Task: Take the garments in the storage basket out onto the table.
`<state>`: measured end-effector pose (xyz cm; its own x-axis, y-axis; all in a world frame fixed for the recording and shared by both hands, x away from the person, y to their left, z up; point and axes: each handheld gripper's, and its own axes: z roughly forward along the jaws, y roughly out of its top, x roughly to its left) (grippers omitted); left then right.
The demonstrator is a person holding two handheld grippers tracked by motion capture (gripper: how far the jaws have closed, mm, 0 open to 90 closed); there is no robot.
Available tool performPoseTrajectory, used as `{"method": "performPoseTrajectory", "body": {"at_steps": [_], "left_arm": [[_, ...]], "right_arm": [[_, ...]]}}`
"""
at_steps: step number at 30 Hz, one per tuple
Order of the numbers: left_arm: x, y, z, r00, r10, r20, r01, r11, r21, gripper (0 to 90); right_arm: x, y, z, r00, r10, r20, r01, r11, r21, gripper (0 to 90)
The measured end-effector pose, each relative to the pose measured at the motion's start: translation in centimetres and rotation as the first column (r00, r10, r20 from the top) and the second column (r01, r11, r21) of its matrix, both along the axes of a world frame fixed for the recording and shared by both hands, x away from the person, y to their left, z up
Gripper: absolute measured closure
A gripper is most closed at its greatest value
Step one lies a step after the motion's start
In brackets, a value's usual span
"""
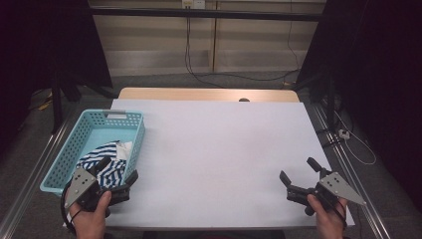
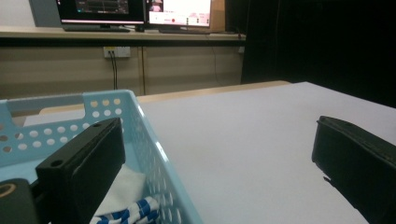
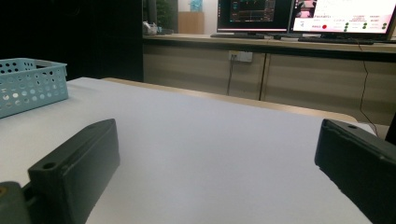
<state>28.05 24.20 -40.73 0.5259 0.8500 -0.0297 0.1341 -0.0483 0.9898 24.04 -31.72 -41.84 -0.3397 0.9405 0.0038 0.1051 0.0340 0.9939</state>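
Observation:
A light blue perforated basket (image 1: 130, 130) stands at the table's left side, and a blue-and-white striped cloth (image 1: 107, 160) lies bunched in its near end. My left gripper (image 1: 118, 171) is open at the basket's near right corner, one jaw over the cloth and the other over the table. In the left gripper view the basket's wall (image 2: 149, 154) runs between the jaws of the left gripper (image 2: 217, 140), and the cloth (image 2: 128, 212) lies by the left jaw. My right gripper (image 1: 297, 169) is open and empty at the table's near right, low over the bare white top. From the right gripper (image 3: 215, 149) the basket (image 3: 30, 86) is far off to the left.
The white table top (image 1: 224, 144) stretches from the basket to the right edge. A wooden strip (image 1: 209, 94) borders its far side. Metal rails run along both sides, and cables lie on the floor beyond. Monitors (image 3: 303, 16) stand on a shelf at the back.

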Motion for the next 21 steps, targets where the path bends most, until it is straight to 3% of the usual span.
{"method": "performPoseTrajectory", "body": {"at_steps": [5,10,15,19,21], "left_arm": [[0.0,0.1,0.1,0.9998,0.014,-0.011,-0.014,0.9998,0.016,2.8],[0.0,0.0,0.3,0.9997,0.014,-0.021,-0.014,0.9999,-0.002,3.8],[0.5,0.2,0.7,0.9971,0.023,-0.072,-0.023,0.9997,0.009,2.1],[0.6,0.4,1.1,0.9971,0.009,-0.076,-0.007,0.9997,0.024,2.2],[0.8,0.8,1.7,0.9982,0.001,-0.059,0.002,0.9993,0.037,2.7]], "right_arm": [[0.2,0.0,-0.1,0.9998,0.018,-0.002,-0.018,0.9998,0.009,0.0],[0.4,0.0,-0.1,0.9997,0.026,-0.002,-0.026,0.9996,0.009,0.0],[0.8,0.4,-0.1,0.999,0.044,-0.006,-0.044,0.999,0.007,0.0],[0.8,0.5,-0.1,0.9989,0.046,-0.005,-0.046,0.9989,0.005,0.0],[0.9,0.5,-0.1,0.9987,0.051,-0.005,-0.051,0.9987,0.003,0.0]]}}
